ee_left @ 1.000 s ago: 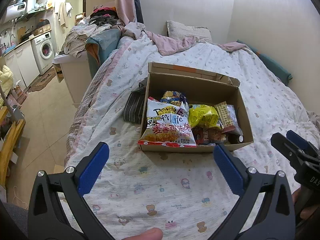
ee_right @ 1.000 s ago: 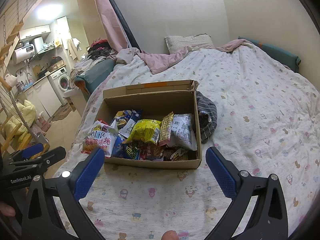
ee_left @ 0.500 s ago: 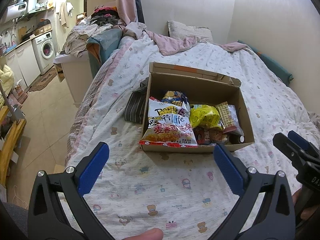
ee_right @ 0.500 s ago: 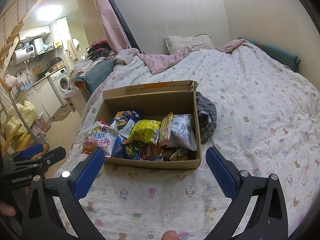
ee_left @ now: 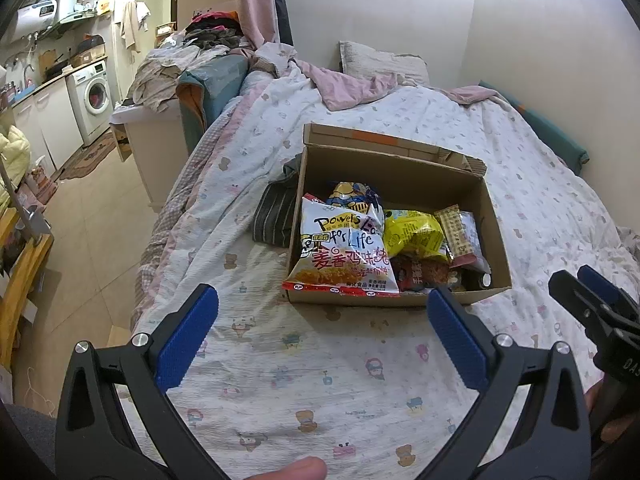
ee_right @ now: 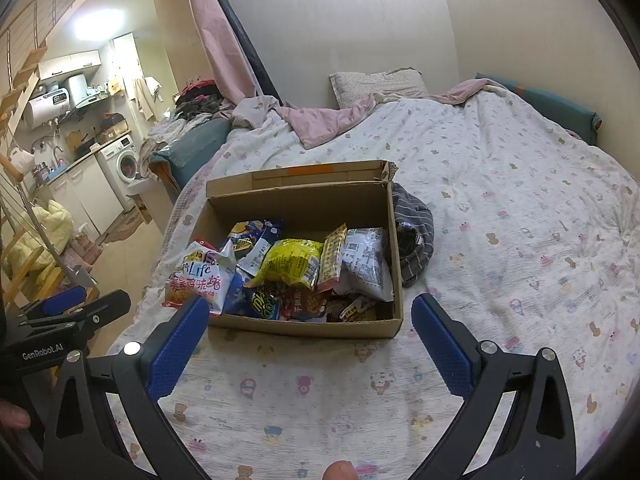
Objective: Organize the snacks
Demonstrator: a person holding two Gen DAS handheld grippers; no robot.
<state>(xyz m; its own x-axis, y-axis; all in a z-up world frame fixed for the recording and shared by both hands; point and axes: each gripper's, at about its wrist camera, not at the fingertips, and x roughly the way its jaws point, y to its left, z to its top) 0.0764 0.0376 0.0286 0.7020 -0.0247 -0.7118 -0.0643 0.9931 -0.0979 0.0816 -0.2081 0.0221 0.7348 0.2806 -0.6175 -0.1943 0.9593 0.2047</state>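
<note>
Item 1, nearest: left gripper (ee_left: 322, 328), fingers spread wide, nothing between them, hovering over the printed bedspread (ee_left: 304, 380). One.

Item 2: right gripper (ee_right: 310, 330), likewise splayed and empty, beside the left one. One.

Item 3, just ahead of both sets of fingertips: cardboard box (ee_right: 304, 326), open, flaps up at the far side, standing on the bedspread. One.

Item 4, inside the box: snack packets, loosely heaped, not in rows.
- Large white chip bag (ee_left: 344, 252), at the left near corner, its lower edge draped over the box's near wall. One.
- Yellow bag (ee_right: 290, 266), centre. One.
- Blue bag with a yellow figure (ee_left: 352, 196), behind the white one. One.
- Narrow tan packet (ee_right: 334, 258), upright, right of the yellow. One.
- Clear silvery packet (ee_right: 366, 264), against the right wall. One.
- Dark small packets along the near wall: at least three; exact count unclear.

Item 5, beyond the fingertips, touching the box's outer side: striped grey cloth (ee_right: 414, 240). One.

Status: all visible snacks sit in the box; none lie loose on the bedspread. This fits either a gathered box or a heap awaiting sorting.
</note>
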